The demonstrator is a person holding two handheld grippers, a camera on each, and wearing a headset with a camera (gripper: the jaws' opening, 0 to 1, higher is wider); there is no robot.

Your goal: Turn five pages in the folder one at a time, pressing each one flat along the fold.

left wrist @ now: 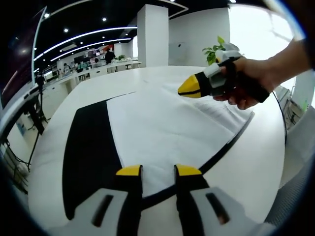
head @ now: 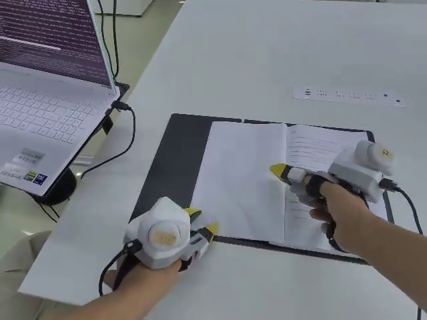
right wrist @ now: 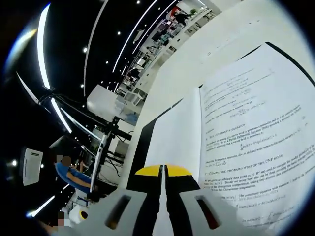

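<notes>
Apparently pressing turned page (head: pixel 240 180) along fold with clenched right gripper (head: pixel 275 172), released left gripper (head: pixel 202 222) at folder (head: pixel 170 167) edge. Next: pinch printed page (head: pixel 320 147).

Left gripper (head: pixel 202 223) and right gripper (head: pixel 277 172) white; yellow tips.

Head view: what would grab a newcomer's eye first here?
The open black folder with white pages lies on the white table, with the right gripper, yellow-tipped jaws shut, near its fold. The left gripper, jaws apart, sits at the folder's near edge, and an open white laptop stands at the left.
</notes>
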